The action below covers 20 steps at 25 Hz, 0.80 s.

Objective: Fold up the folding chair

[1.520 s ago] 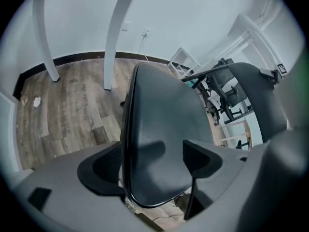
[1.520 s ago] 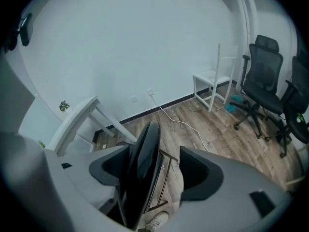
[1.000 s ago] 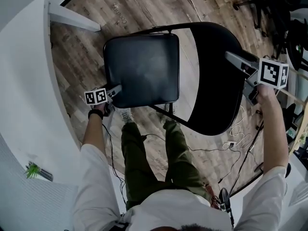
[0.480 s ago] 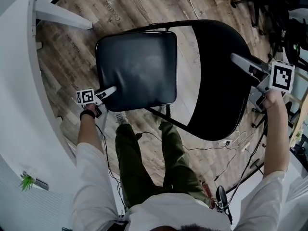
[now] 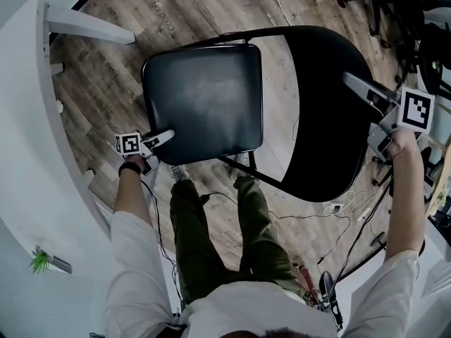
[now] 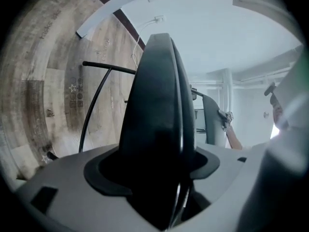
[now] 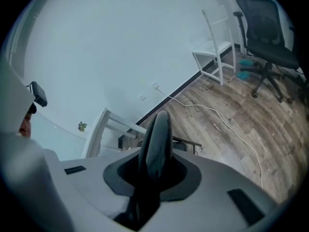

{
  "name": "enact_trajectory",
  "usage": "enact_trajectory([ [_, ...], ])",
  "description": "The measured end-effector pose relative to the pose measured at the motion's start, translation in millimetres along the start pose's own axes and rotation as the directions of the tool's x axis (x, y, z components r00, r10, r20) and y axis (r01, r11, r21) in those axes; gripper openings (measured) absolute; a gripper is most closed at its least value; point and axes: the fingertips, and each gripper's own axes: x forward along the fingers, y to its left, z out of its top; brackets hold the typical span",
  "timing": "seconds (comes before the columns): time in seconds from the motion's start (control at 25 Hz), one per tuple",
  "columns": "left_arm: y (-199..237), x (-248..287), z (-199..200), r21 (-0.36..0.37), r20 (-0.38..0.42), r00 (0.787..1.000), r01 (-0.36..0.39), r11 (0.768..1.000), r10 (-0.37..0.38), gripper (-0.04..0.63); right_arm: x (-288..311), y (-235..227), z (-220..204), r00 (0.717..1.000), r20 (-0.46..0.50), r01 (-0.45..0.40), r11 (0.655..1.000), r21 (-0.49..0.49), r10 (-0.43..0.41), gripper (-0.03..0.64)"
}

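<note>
Now the left tool point(image 5: 162, 136) had just closed wide onto the seat point(image 5: 204, 101) corner and the right tool point(image 5: 354, 83) narrow onto the backrest point(image 5: 328, 118) rim, so the folding chair point(image 5: 225, 39), standing open on the floor point(image 5: 106, 69), appeared ready for folding.

Left side is tight: the curved white table point(image 5: 32, 139) runs alongside the folding chair's seat point(image 5: 201, 101), so you have only a narrow strip of wood floor point(image 5: 106, 97) between the table edge and the seat's left side. The white table leg point(image 5: 88, 27) stands at the far end of that strip. The gap between seat and backrest point(image 5: 328, 111) is open to the floor, crossed near you by a thin black frame tube point(image 5: 246, 169). Your own legs point(image 5: 194, 238) stand just behind the seat's near edge. Right of the backrest, loose white cables point(image 5: 345, 203) lie on the floor. Beyond the chair the floor is open apart from one white cable point(image 7: 217, 121). An office chair point(image 7: 265, 28) and a white stand point(image 7: 215, 47) sit well off by the wall.
</note>
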Motion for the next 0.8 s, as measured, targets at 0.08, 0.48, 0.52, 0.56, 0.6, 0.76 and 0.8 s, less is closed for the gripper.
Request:
enact_trajectory([
  [0.08,-3,1,-1,0.005,-0.009,1.0,-0.006,1.0,0.006,0.336,2,3,1,1.0,0.003,-0.006,1.0,-0.006,0.006,0.081],
  [0.48,-97,42,-22,0.077,-0.016,0.992,-0.121,0.99,0.123,0.288,-61,10,21,0.997,0.025,-0.075,0.997,0.008,0.075,0.081],
  [0.52,-106,46,-24,0.086,-0.022,0.991,-0.127,0.988,0.129,0.28,-65,10,21,0.998,0.026,-0.066,0.998,0.021,0.065,0.081],
  [0.56,-112,49,-27,0.092,-0.028,0.991,-0.13,0.987,0.133,0.27,-69,9,20,0.999,0.024,-0.042,0.998,0.038,0.041,0.081],
  [0.6,-116,52,-28,0.097,-0.035,0.99,-0.132,0.987,0.136,0.262,-70,7,18,1.0,0.022,-0.012,0.998,0.057,0.011,0.081],
  [0.76,-135,66,-26,0.123,-0.048,0.986,-0.151,0.981,0.158,0.239,-79,2,16,0.993,0.007,0.116,0.987,0.112,-0.117,0.081],
  [0.8,-148,69,-28,0.129,-0.048,0.984,-0.167,0.977,0.174,0.235,-87,5,19,0.992,0.006,0.124,0.987,0.102,-0.125,0.081],
])
